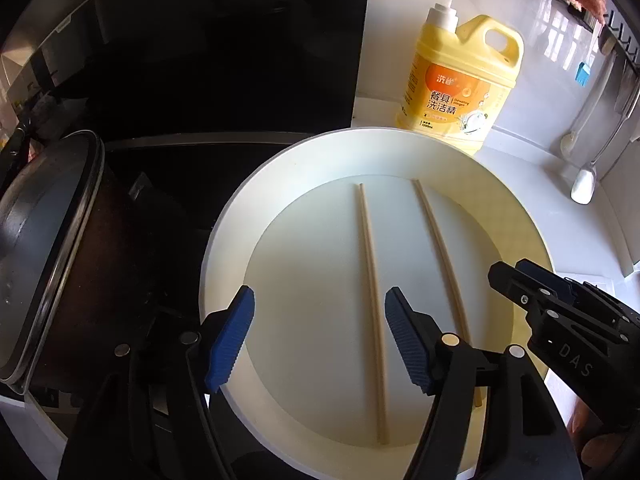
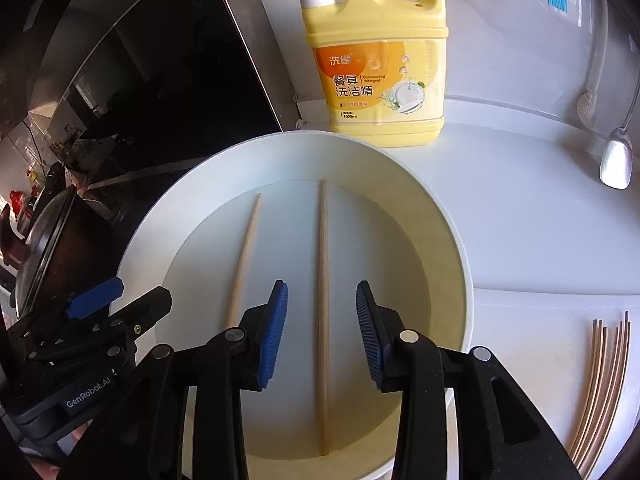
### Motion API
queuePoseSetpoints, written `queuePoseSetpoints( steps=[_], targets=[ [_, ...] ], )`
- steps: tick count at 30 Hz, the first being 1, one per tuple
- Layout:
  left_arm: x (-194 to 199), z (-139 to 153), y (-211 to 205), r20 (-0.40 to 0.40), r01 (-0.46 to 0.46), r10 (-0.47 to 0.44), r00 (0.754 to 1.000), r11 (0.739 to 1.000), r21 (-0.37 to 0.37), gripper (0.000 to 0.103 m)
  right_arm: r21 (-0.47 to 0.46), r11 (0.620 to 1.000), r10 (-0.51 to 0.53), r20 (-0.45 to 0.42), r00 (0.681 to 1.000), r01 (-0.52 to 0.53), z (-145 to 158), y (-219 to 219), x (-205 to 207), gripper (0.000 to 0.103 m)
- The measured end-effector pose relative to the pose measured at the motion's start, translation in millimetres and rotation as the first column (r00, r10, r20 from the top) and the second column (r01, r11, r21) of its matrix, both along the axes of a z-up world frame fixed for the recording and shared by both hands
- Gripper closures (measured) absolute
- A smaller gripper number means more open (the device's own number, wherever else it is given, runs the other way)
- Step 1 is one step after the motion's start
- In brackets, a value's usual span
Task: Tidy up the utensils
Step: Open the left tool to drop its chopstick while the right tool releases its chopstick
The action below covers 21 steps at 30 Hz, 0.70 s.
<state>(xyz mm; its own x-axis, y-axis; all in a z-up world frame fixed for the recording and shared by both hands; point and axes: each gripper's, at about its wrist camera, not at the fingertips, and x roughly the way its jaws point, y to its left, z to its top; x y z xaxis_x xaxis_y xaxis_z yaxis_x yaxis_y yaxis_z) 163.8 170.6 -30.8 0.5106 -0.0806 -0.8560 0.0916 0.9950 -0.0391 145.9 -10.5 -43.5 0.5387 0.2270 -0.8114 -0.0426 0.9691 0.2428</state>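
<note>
Two grippers, left gripper and right gripper, jaws apart, above chopsticks

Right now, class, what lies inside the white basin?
Two wooden chopsticks lie apart on the white basin floor. Their near ends are partly hidden by the open right gripper.

Matt wooden chopsticks lie in a smooth plastic basin; glossy yellow plastic detergent bottle behind

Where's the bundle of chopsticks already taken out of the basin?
Right wrist view only: the bundle of thin wooden chopsticks lies on the white countertop at lower right, outside the round white basin, right of the right claw.
</note>
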Motion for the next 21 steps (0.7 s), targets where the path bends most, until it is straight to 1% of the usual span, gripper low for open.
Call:
queuePoseSetpoints(
  steps=[3, 6, 14, 21],
  targets=[
    [-1.3, 0.2, 0.5, -0.012, -0.001, 0.001, 1.000, 1.000, -0.007, 0.034, -0.002, 1.000, 0.011, 0.011, 1.000, -0.011, 5.4, -2.5, -6.0, 0.067],
    [-2.0, 1.1, -0.6, -0.015, 0.004, -0.004, 1.000, 1.000, -0.003, 0.034, -0.004, 1.000, 0.026, 0.028, 0.999, -0.025, 11.2, -4.4, -11.0, 0.063],
    [-4.4, 12.1, -1.8, 0.007, 0.018, -0.018, 1.000, 0.999, -0.030, 0.033, -0.007, 0.999, 0.039, 0.059, 0.998, -0.039, 22.1, -7.4, -20.4, 0.060],
    [-9.5, 17.1, -5.8, 0.029, 0.058, -0.058, 0.998, 0.998, -0.008, 0.033, 0.026, 1.000, -0.013, 0.093, 0.996, 0.011, 28.7, -14.4, -28.6, 0.060]
  ],
)
